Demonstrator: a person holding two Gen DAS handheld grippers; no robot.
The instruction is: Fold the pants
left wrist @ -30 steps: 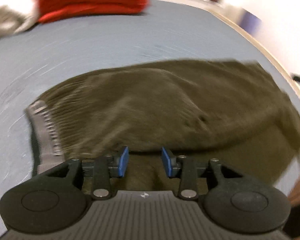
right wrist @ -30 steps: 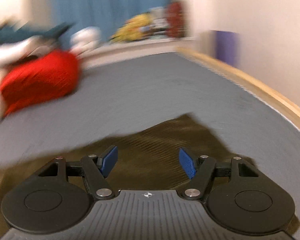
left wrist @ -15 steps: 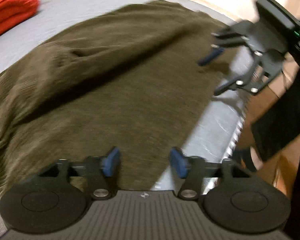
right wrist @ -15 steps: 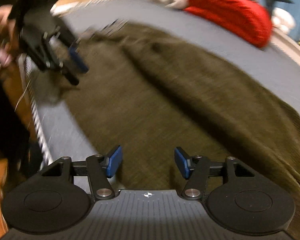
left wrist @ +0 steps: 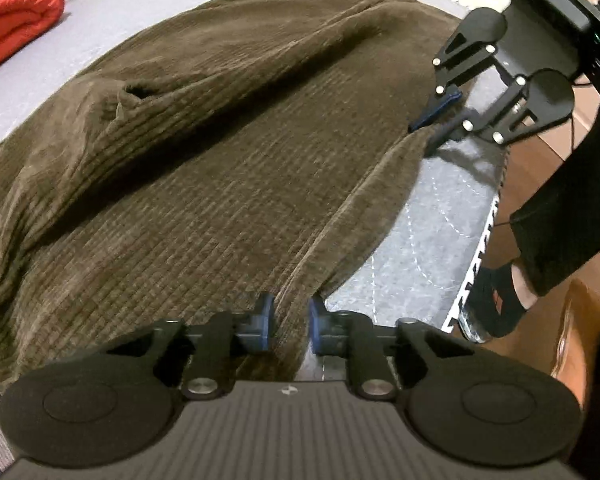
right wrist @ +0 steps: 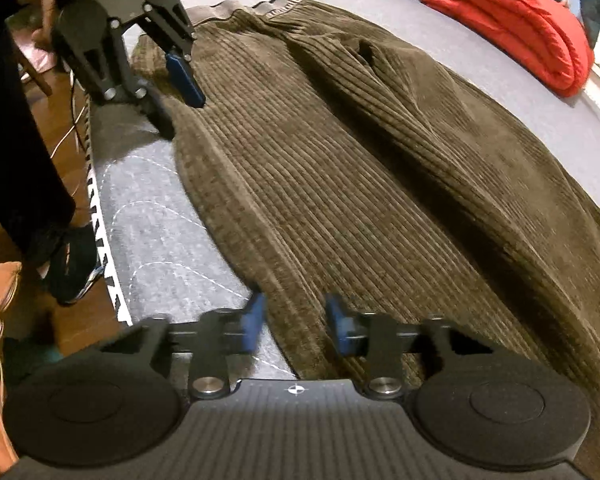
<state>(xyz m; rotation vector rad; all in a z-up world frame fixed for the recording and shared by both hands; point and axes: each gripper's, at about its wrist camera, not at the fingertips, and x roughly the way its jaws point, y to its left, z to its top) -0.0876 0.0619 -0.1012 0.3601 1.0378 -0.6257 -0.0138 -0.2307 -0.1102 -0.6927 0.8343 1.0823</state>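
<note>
We had the pants spread on the grey mat. Our left gripper and right gripper were closing on their near edge; the next fold remained.

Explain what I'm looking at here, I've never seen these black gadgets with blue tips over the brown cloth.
Those are hand-held tongs; a person carries one in each hand, each with a camera looking along its fingers. One picture is from the left tongs, the other from the right tongs. Brown corduroy pants lie flat on a grey padded mat, with a folded red blanket beyond. Both tongs are closing on the pants' near edge: the left pinches a ridge of cloth, while the right's pads show a gap.
</note>
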